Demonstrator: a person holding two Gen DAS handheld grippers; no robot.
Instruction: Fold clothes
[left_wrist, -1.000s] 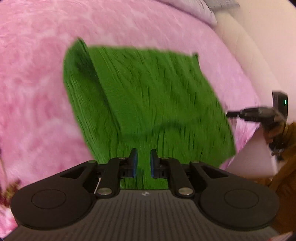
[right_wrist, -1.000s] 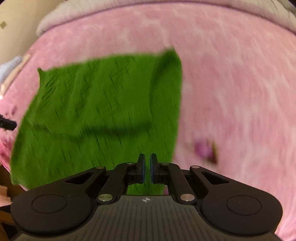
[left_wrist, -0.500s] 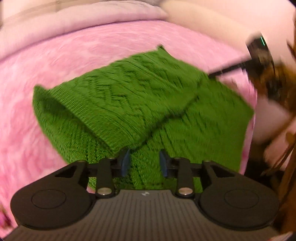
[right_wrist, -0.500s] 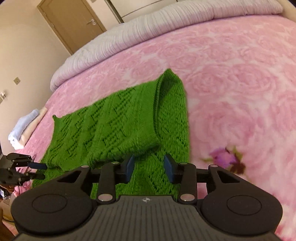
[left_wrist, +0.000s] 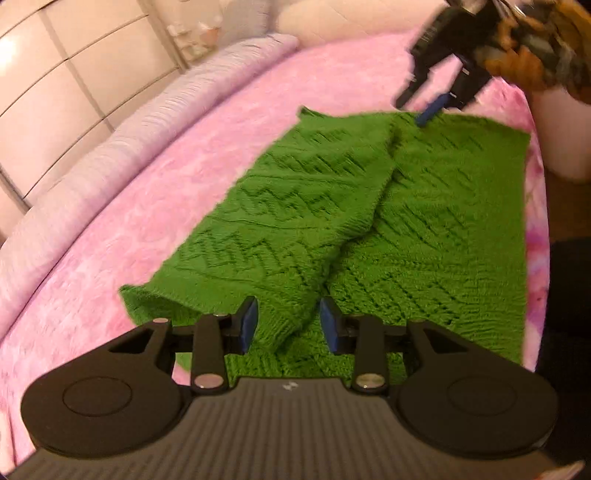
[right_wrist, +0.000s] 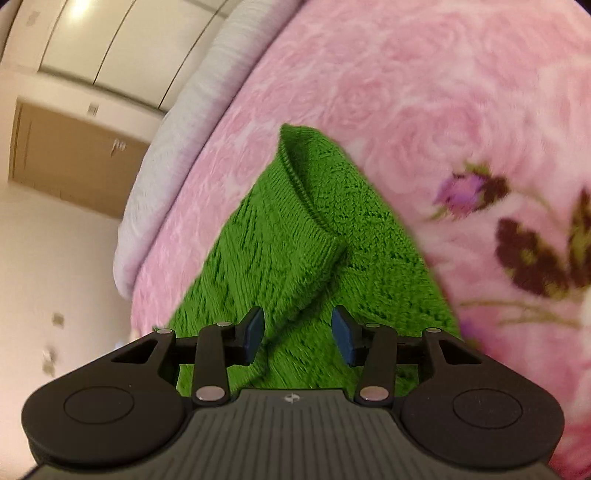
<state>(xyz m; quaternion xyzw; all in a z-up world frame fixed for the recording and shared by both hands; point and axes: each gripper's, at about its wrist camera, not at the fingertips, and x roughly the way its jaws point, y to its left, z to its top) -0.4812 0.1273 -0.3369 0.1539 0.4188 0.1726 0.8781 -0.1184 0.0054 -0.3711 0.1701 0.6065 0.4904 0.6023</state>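
Left wrist: tongs (left_wrist: 288, 325) seemingly downtilted, opening.

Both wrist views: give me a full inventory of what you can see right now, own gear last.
Knitted garment: one, green, lying flat on the bed, one flap folded over onto it.
Blanket: one, pink with a rose pattern, covering the bed under the garment.
Bedding roll: one, pale lilac-grey, along the far edge of the bed.
Cupboard fronts: cream panels, beyond the bed.
Door: one, brown, in the wall past the bed.
Sleeve: one, mustard and dark, blurred, top right of the left wrist view.
Left gripper: black with blue pads, jaws opening, flap's edge between them, not pinched.
Right gripper: black with blue pads, jaws opening, over the garment's near edge, not pinched.
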